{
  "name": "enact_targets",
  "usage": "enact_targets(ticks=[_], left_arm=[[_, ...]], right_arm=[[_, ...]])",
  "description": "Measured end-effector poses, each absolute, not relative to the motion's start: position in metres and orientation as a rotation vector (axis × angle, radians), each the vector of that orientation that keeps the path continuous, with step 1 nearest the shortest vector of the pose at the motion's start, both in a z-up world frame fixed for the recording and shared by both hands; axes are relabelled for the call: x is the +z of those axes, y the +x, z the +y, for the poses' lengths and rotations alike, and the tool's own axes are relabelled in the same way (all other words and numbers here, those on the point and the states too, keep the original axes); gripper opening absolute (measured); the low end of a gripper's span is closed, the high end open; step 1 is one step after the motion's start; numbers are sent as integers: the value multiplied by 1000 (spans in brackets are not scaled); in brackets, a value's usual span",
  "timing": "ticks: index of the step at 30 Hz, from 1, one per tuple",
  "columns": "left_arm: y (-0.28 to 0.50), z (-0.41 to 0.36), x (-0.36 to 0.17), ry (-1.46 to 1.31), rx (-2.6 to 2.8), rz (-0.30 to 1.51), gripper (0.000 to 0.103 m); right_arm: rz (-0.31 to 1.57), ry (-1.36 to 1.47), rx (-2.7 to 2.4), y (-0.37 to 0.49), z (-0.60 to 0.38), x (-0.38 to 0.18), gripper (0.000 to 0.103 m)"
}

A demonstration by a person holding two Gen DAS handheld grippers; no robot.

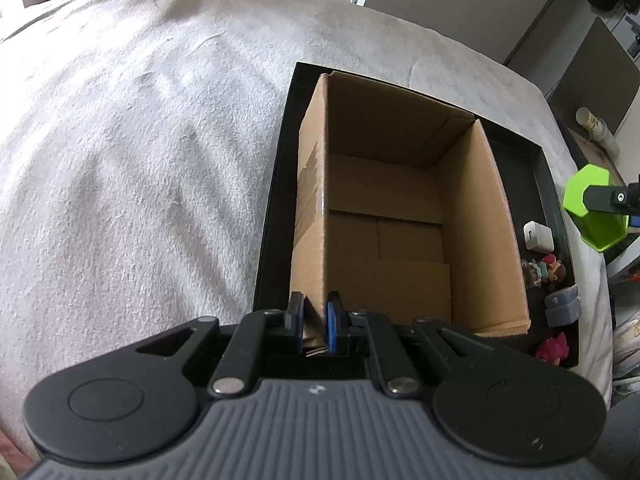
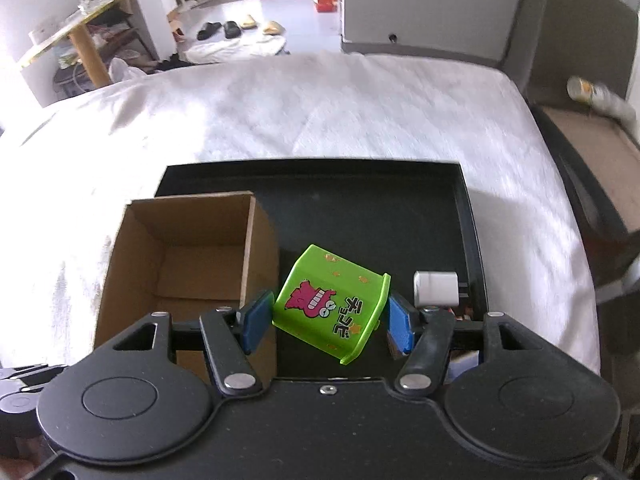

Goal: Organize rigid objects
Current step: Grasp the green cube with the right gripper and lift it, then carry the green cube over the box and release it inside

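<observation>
The left tongs (image 1: 315,326) pinch the near wall of the cardboard box (image 1: 404,216) in the black tray (image 2: 470,216) on the bed (image 1: 140,140), while the right tongs (image 2: 326,322) grip a green container (image 2: 332,308) above the tray's right side.

White-covered bed (image 2: 320,112), pale floor (image 2: 288,16) with slippers (image 2: 224,30), yellow-legged side table (image 2: 80,28), bright daylight.

hidden: near end of black tray (image 2: 466,216) behind right gripper body | blurred: can (image 2: 600,96) far right | small figurines (image 1: 544,270) too small to identify
</observation>
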State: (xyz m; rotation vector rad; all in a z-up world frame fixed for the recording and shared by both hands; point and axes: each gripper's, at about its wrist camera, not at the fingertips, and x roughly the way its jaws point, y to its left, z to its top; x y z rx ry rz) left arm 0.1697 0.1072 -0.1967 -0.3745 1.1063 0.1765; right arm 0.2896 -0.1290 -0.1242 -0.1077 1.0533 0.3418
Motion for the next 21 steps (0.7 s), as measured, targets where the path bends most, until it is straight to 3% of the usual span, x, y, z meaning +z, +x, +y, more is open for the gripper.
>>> enact_targets(ticks=[21], left_arm=[[176, 126, -202, -446, 132, 1127, 12]], right_arm=[[1041, -136, 458, 285, -52, -117, 59]])
